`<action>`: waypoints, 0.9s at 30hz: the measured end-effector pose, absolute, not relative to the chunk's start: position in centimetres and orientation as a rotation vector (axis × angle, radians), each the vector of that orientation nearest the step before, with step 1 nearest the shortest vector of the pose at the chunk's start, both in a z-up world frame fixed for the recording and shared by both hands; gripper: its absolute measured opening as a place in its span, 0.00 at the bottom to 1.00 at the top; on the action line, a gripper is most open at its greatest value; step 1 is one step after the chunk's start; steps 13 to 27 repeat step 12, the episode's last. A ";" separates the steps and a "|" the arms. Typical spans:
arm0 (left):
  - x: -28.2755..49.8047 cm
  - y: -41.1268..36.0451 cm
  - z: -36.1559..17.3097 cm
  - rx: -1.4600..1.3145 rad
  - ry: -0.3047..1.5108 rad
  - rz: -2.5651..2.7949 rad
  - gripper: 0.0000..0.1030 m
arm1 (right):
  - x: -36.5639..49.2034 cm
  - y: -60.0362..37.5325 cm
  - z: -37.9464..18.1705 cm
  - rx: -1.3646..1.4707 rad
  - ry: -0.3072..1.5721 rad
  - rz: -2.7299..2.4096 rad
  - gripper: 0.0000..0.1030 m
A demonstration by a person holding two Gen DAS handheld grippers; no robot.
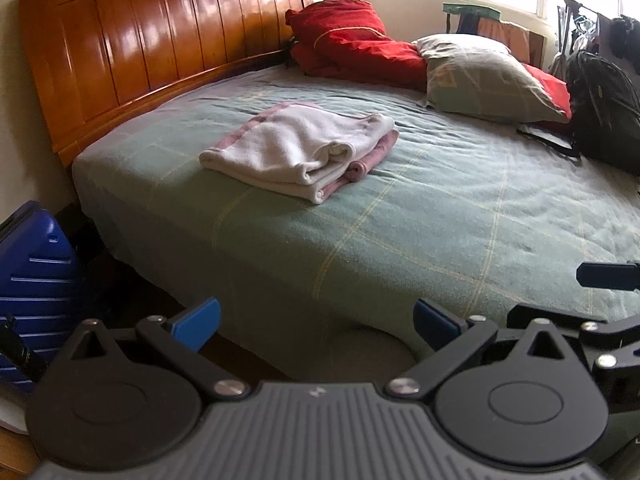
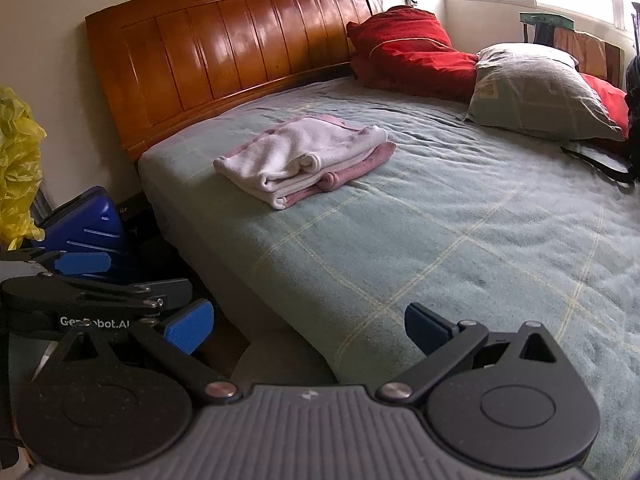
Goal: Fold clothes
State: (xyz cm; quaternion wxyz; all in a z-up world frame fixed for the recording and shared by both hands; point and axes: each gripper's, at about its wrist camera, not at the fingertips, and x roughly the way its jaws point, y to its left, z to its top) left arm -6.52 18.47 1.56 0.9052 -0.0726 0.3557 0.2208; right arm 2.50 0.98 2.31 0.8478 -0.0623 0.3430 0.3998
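Folded clothes [image 1: 300, 148] well beyond empty jaws.

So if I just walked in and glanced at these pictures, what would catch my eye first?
Probably the folded white and pink garment lying alone on the green bedspread, toward the glossy wooden headboard. Next, the red cushions piled in the far corner beside a grey-green pillow. Nearest the cameras, the left gripper and right gripper both stand open at the bed's edge, holding nothing.
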 end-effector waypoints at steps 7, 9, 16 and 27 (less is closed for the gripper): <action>-6.6 18.4 1.5 -0.152 0.735 0.456 0.99 | 2.4 1.0 2.1 -0.132 0.729 0.846 1.00; -6.6 18.4 1.5 -0.151 0.736 0.456 0.99 | 2.3 1.0 2.1 -0.132 0.731 0.846 1.00; -6.6 18.3 1.5 -0.149 0.737 0.455 0.99 | 2.3 1.0 2.0 -0.131 0.732 0.845 1.00; -6.6 18.3 1.5 -0.149 0.737 0.455 0.99 | 2.3 1.0 2.0 -0.131 0.732 0.845 1.00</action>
